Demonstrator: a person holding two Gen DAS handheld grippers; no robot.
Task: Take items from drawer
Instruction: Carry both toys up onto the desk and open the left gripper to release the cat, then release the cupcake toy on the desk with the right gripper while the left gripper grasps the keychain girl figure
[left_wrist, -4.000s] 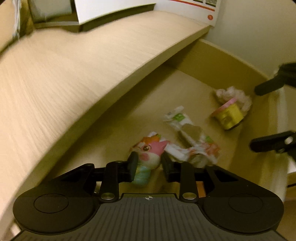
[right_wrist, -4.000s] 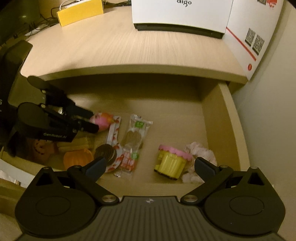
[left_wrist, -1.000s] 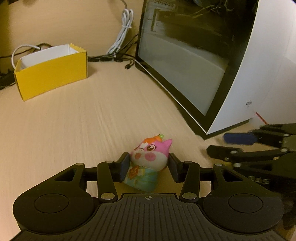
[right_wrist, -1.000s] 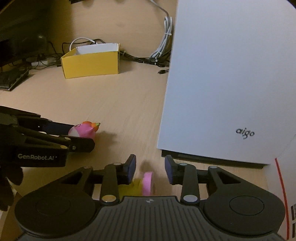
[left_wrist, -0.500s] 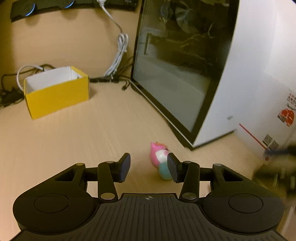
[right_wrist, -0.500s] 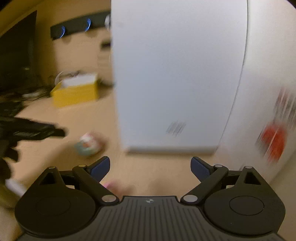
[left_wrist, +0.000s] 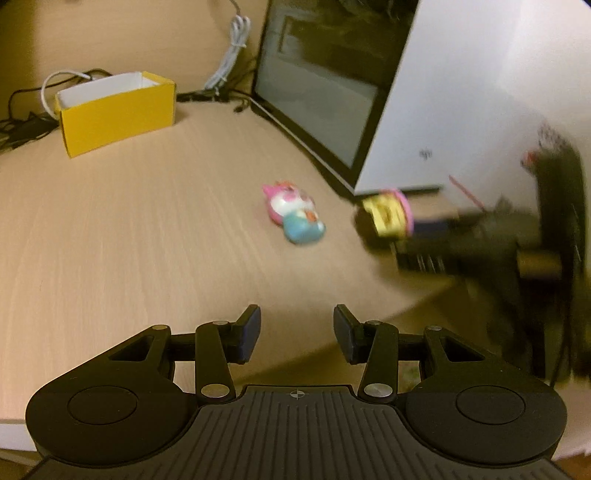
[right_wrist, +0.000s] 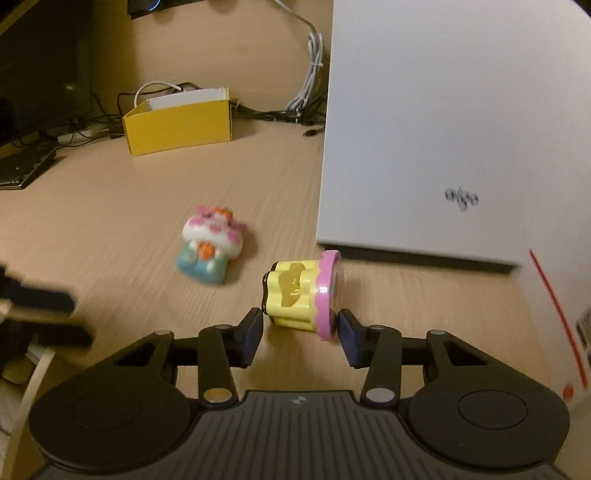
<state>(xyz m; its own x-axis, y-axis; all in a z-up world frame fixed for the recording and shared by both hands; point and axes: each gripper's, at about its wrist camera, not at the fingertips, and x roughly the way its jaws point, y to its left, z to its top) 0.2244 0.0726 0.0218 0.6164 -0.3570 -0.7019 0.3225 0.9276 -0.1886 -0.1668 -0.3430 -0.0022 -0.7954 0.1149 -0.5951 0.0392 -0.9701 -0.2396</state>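
Left wrist view blurs the right gripper (left_wrist: 417, 236); both jaws are spread, yellow cup (right_wrist: 301, 295) unclamped.

Little can be read. The white case (right_wrist: 461, 129) carries a small dark logo low on its side, too blurred for its letters to be made out in either view. The white box (right_wrist: 565, 295) to its right shows a red line, a red dot and part of a dark printed code, all unreadable.
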